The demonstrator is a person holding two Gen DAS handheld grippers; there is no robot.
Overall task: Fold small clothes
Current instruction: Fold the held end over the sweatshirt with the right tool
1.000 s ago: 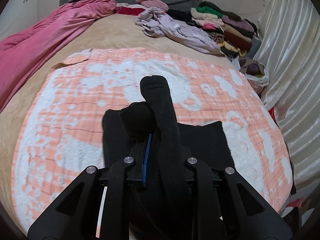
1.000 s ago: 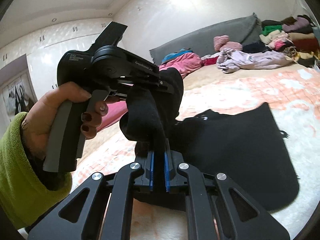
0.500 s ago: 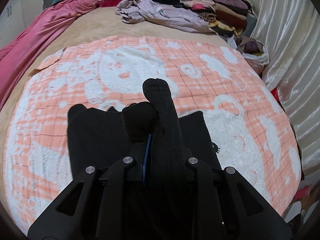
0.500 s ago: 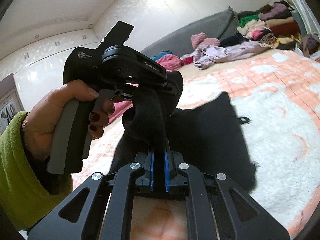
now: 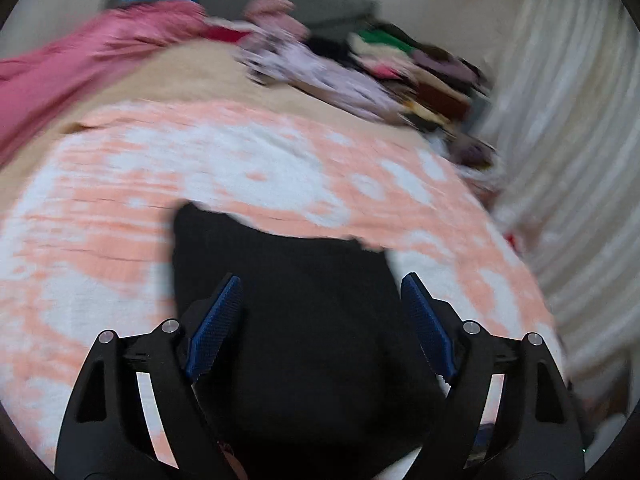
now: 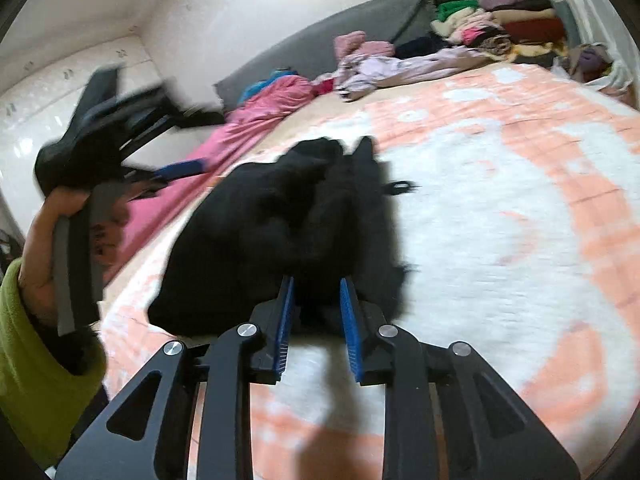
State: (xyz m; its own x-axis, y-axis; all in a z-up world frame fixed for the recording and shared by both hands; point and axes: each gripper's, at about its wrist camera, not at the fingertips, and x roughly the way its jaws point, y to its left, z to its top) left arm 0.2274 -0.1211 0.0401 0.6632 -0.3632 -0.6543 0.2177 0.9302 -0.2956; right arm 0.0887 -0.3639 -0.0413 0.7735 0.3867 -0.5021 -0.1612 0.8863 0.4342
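Note:
A black garment [image 5: 312, 320] lies on the orange-and-white blanket [image 5: 200, 176], bunched in folds in the right wrist view [image 6: 280, 220]. My left gripper [image 5: 320, 312] is wide open above it, nothing between its blue pads [image 5: 216, 320]. It also shows in the right wrist view [image 6: 120, 128], held up at the left by a hand. My right gripper [image 6: 316, 308] is partly open, its blue pads [image 6: 286, 320] standing either side of the garment's near edge without pinching it.
A pink cover [image 5: 80, 64] lies at the bed's far left. Loose lilac clothes [image 6: 400, 68] and a stack of folded clothes [image 6: 500, 24] lie at the far end by a grey headboard [image 6: 320, 40]. White curtains [image 5: 560, 140] hang on the right.
Both grippers have let go of the black garment, which has dropped onto the blanket. The left gripper opened wide and moved away to the left; the right opened partway.

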